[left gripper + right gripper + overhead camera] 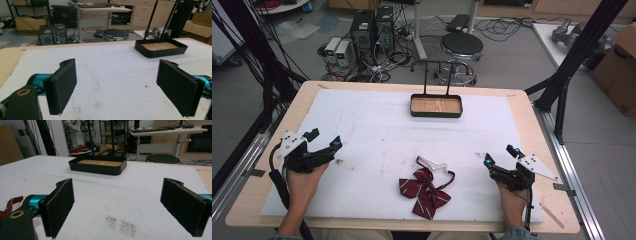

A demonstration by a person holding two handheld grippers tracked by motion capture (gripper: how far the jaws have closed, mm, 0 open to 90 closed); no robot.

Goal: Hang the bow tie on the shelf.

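A dark red striped bow tie (426, 186) with a strap lies on the white mat near the front edge, between the two hands. A black tray (436, 106) with a wooden floor and a tall wire handle sits at the far middle of the mat; it appears as the tray (161, 46) in the left gripper view and the tray (98, 164) in the right gripper view. My left gripper (324, 139) rests at the left, open and empty. My right gripper (500, 155) rests at the right, open and empty. A bit of the bow tie's strap (12, 203) shows beside its left jaw.
The white mat (377, 130) covers a wooden table (302, 100). Beyond the table stand a round stool (461, 46), computer towers (372, 27) and cables on the floor. A black frame post (579, 45) rises at the right. Small dirt specks (121, 224) mark the mat.
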